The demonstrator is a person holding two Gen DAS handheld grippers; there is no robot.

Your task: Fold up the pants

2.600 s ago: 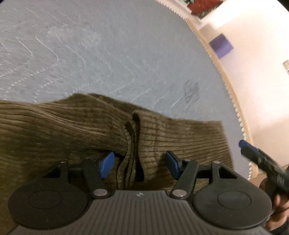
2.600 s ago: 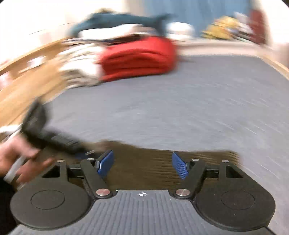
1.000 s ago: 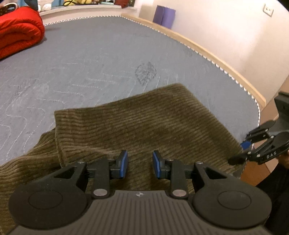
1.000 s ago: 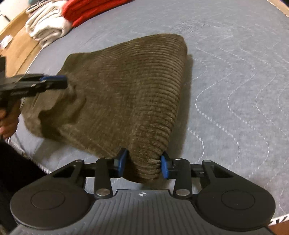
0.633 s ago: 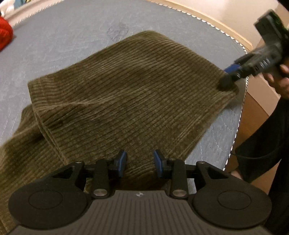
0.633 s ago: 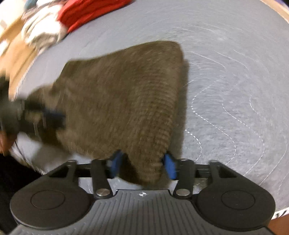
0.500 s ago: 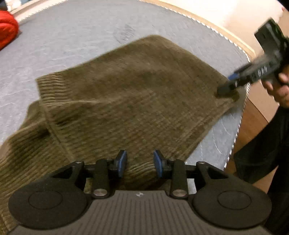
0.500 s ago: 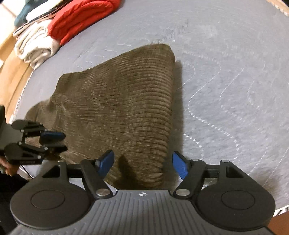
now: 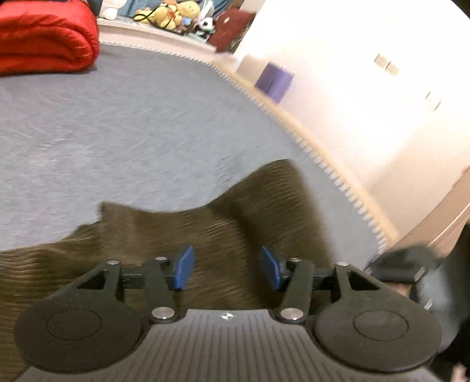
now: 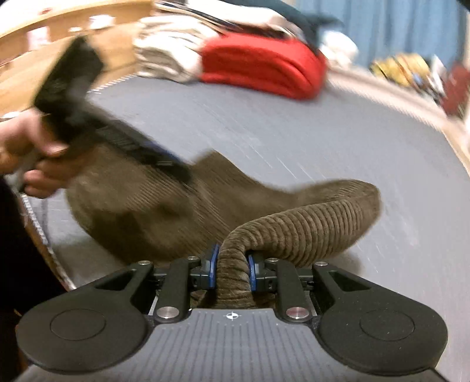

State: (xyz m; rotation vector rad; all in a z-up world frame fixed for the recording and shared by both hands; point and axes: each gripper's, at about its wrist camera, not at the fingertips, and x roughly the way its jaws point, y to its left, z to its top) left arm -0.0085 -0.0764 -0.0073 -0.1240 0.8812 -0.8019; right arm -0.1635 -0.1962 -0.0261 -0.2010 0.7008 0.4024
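The olive-brown corduroy pants [image 9: 223, 223] lie partly folded on the grey mattress [image 9: 132, 123] near its front edge. My left gripper [image 9: 227, 267] is open just above the cloth, with nothing between its blue pads. My right gripper [image 10: 232, 270] is shut on a thick rolled fold of the pants [image 10: 293, 223] and lifts it off the mattress. The left gripper [image 10: 164, 161] also shows blurred in the right wrist view, over the far left part of the pants. The right gripper's body shows blurred at the right edge of the left wrist view.
A folded red blanket [image 9: 44, 35] and a stack of folded laundry [image 10: 170, 55] sit at the far end of the mattress. Stuffed toys [image 9: 170, 14] line the back ledge. A purple box [image 9: 274, 82] stands by the white wall. The wooden bed frame [image 10: 58, 35] borders the mattress.
My left gripper has opened and let go of the pants. My right gripper, open half a second ago, has shut on a fold of the pants and raised it. Both views are blurred by motion.
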